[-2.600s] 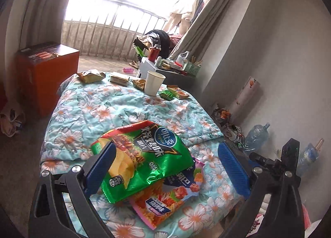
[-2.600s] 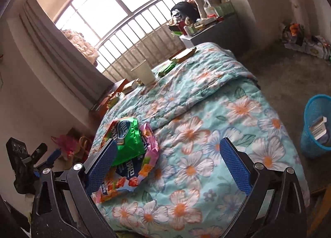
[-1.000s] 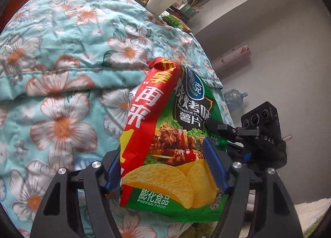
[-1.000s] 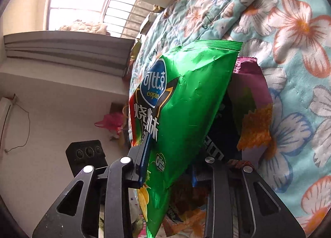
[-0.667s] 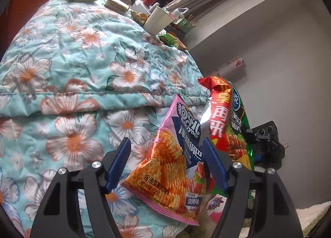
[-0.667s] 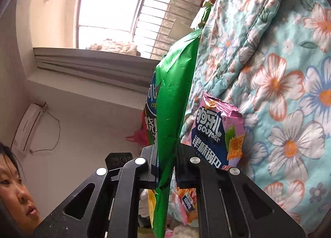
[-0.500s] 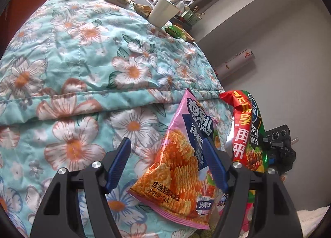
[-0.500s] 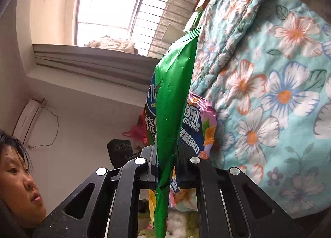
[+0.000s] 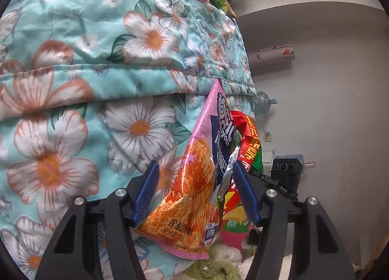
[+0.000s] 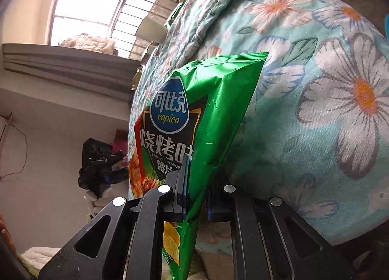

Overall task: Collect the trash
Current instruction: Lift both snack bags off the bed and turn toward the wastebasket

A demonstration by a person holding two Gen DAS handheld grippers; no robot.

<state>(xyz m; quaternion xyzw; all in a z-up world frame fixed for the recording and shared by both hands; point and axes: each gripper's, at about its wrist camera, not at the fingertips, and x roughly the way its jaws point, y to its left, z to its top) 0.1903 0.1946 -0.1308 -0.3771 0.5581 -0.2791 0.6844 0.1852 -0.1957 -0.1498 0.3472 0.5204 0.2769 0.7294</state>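
My left gripper (image 9: 194,182) has its blue fingers on both sides of a pink and orange snack bag (image 9: 194,182) that stands up at the near edge of the floral quilt (image 9: 97,73). The jaws are narrowed around the bag and press its sides. My right gripper (image 10: 194,182) is shut on a green Copico chip bag (image 10: 206,109) and holds it upright beside the quilt (image 10: 316,85). The same green and red bag (image 9: 250,148) shows behind the pink bag in the left wrist view, with the right gripper's body (image 9: 287,177) beyond it.
A white paper cup (image 10: 150,29) and several wrappers (image 9: 218,0) lie at the far end of the bed. A water bottle (image 9: 263,103) stands by the wall. A green plush toy (image 9: 211,267) lies on the floor below. The left gripper's body (image 10: 97,165) shows at left.
My left gripper has moved in and closed its jaws onto the pink snack bag. My right gripper has kept the green chip bag and turned it face-on, away from the pink bag.
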